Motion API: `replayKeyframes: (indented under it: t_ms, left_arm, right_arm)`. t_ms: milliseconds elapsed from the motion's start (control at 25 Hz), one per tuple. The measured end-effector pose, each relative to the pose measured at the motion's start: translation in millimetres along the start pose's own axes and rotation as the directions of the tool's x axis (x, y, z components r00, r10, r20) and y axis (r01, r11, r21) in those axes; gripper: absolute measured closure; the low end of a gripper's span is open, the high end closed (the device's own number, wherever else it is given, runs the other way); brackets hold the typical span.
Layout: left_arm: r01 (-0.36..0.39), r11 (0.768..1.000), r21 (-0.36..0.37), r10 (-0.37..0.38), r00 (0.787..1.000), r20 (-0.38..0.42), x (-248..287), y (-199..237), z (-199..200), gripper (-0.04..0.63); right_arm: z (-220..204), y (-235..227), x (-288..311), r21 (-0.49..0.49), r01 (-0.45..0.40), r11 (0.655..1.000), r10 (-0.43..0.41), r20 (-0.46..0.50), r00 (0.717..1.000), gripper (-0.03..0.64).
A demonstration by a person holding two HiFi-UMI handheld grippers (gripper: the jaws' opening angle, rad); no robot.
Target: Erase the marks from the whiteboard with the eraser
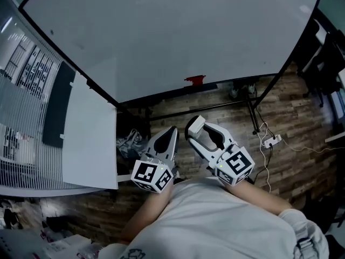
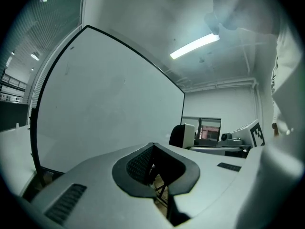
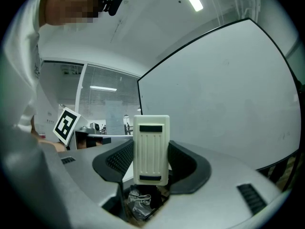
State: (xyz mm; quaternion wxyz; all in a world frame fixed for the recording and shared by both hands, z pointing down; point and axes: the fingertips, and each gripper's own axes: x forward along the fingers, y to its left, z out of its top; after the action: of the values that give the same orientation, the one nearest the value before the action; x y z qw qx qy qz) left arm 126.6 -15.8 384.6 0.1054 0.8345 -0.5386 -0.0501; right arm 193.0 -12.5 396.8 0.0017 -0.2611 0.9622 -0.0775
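Observation:
The whiteboard [image 1: 172, 31] fills the upper head view, and its surface shows no marks there. It also shows blank in the left gripper view [image 2: 105, 104] and in the right gripper view [image 3: 224, 99]. A white ribbed eraser [image 3: 151, 149] stands upright between the jaws of my right gripper [image 3: 151, 168], which is shut on it. In the head view that eraser [image 1: 194, 126] sits at the tip of the right gripper [image 1: 197, 131], held below the board's lower edge. My left gripper [image 1: 170, 131] is beside it, shut with nothing in it [image 2: 152, 149].
A small red object [image 1: 194, 80] lies on the board's bottom ledge. The board's black stand legs [image 1: 250, 109] reach over the wooden floor, where a power strip [image 1: 272, 141] and cables lie. A white panel [image 1: 89, 134] leans at the left, beside a dark bag [image 1: 129, 143].

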Motion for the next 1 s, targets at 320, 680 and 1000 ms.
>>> replayKeyframes:
  t_ms: [320,680,1000]
  left_arm:
    - [0.049,0.999,0.012,-0.049,0.999,-0.01,-14,68,17,0.589]
    - [0.107,0.994,0.022,-0.107,0.994,-0.013,-29,135,33,0.588]
    - [0.133,0.991,0.008,-0.133,0.991,-0.03,-29,180,31,0.588]
  right_arm:
    - [1,31,71,-0.018,0.024,1.0,-0.024,0.001,1.0,0.383]
    - [-1,51,136,-0.002,0.089,0.996,-0.089,0.024,0.996,0.383]
    - [-18,53,180,0.013,0.109,0.994,-0.109,-0.006,0.994,0.383]
